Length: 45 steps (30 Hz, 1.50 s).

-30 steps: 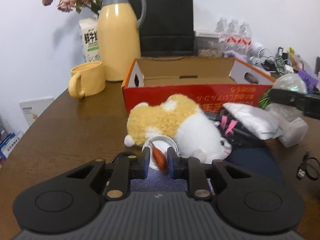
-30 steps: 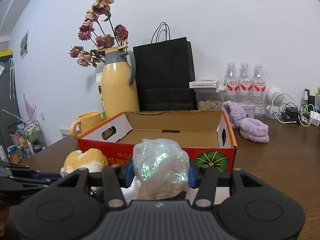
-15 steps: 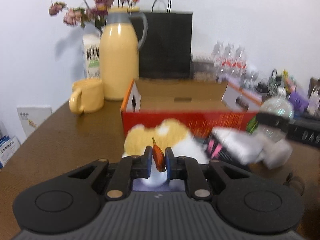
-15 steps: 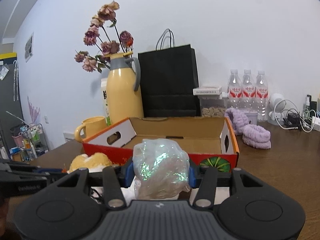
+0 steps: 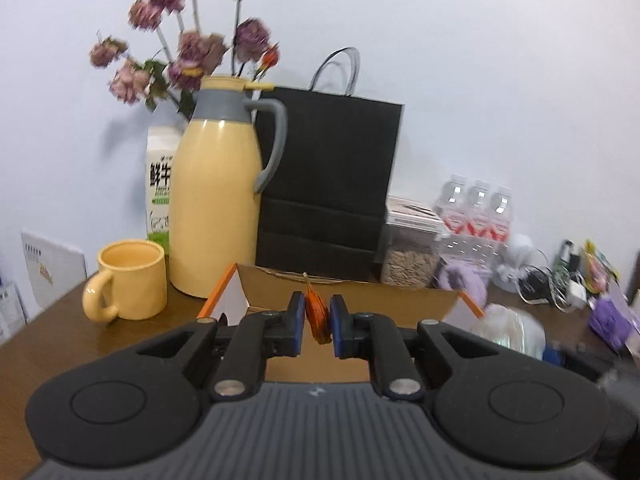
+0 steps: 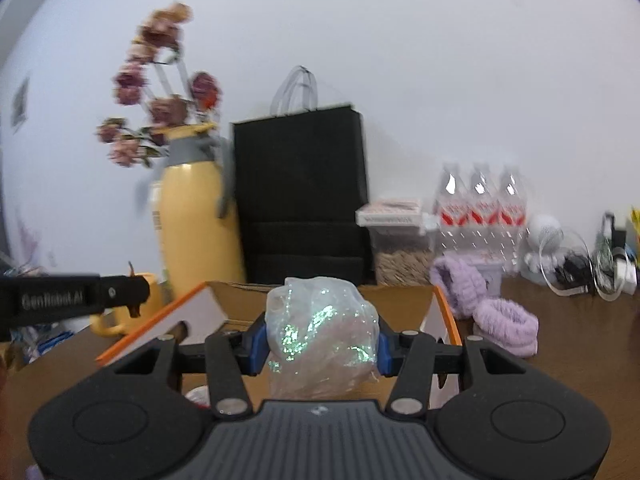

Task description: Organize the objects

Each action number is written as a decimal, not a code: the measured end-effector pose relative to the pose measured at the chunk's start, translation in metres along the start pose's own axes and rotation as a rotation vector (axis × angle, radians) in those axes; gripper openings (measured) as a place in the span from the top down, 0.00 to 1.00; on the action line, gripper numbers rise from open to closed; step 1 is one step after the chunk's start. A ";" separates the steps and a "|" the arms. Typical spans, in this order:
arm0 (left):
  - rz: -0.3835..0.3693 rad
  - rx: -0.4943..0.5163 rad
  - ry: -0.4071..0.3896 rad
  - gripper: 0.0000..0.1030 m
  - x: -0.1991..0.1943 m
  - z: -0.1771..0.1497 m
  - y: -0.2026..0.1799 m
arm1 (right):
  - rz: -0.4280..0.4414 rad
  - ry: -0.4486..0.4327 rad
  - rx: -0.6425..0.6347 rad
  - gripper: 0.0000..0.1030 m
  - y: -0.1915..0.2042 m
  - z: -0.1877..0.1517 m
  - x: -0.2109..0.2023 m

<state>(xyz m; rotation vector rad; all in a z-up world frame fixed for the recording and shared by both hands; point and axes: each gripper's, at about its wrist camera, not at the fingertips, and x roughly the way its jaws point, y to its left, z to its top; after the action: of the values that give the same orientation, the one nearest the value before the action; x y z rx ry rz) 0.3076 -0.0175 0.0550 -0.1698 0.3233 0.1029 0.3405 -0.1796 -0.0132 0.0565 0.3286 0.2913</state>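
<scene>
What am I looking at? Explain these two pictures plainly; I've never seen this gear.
No robot here: a person holds one pair of tongs in each hand, each with a camera looking along its fingers. In the left view, the left tongs pinch a small orange object. In the right view, the right tongs clamp a shimmery plastic bag. Ahead on the brown table sits an open cardboard box, with a yellow mug, yellow thermos and black paper bag behind.

Brown wooden table point(image 5: 60, 344) carries yellow mug point(image 5: 130, 280), thermos point(image 5: 218, 208), cardboard box point(image 6: 400, 300), black bag point(image 5: 326, 184).
</scene>
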 end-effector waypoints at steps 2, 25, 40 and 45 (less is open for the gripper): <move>0.007 -0.004 0.020 0.86 0.012 -0.008 0.002 | -0.011 0.025 -0.031 0.53 -0.001 -0.008 0.008; 0.062 0.013 -0.045 0.00 0.001 -0.025 0.007 | -0.077 0.011 -0.076 0.00 0.006 -0.022 -0.008; 0.039 0.010 -0.047 0.00 -0.027 -0.009 0.010 | -0.048 -0.024 -0.120 0.00 0.013 -0.009 -0.037; 0.048 0.013 -0.032 0.00 -0.043 -0.006 0.018 | -0.046 -0.031 -0.145 0.00 0.017 -0.007 -0.058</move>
<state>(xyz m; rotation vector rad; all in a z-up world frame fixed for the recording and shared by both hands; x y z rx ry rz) 0.2630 -0.0039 0.0610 -0.1472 0.2958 0.1507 0.2809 -0.1803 -0.0003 -0.0887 0.2772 0.2678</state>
